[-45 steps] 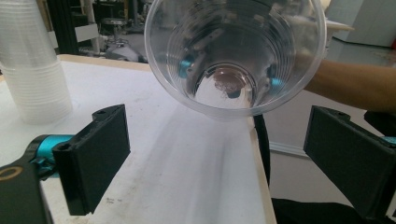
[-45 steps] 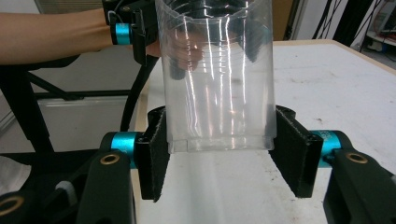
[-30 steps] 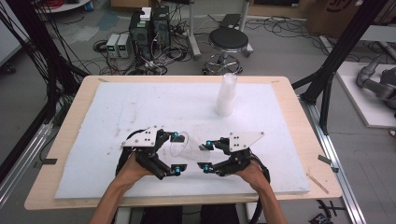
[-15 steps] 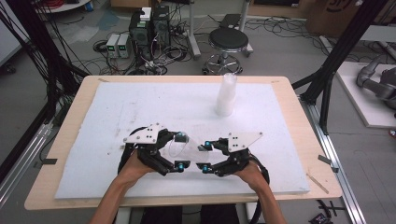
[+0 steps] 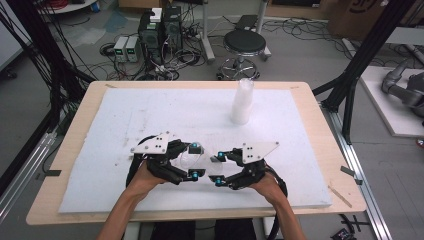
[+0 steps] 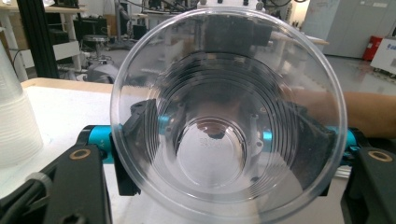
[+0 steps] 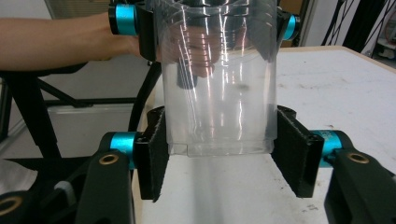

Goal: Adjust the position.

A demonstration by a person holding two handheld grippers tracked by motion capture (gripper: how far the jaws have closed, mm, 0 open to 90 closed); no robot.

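Change: my left tongs (image 5: 196, 161) have just been closing — a second ago they stood wide beside the clear cup (image 5: 196, 159), now their pads sit against its wall near the rim, cup between them.
Right tongs: my right tongs (image 5: 216, 169) are narrow and clamped on the base end of the same cup; in the right gripper view the black pads (image 7: 154, 154) press both sides of the bottom (image 7: 219, 140).
Meaning: both tongs now grip one cup from opposite ends, so I judge the set-up is for pulling apart — if two cups are nested here, I cannot tell it through the clear walls.
Place: the cup lies on its side just above the surface, lower middle of the high view, between my two hands.
Cup make: thin clear plastic, glossy, tapered, with fine stepped rings down the inside (image 6: 215, 140) and a rolled rim (image 6: 140, 60); it looks light and easy to crush.
Stack: a tall stack of like cups (image 5: 242, 101) stands upright in the upper middle of the frame, cloudy white where the walls overlap.
Surface: white foam-like sheet (image 5: 150, 115), matt and scuffed, on a pale wooden board (image 5: 325, 150).
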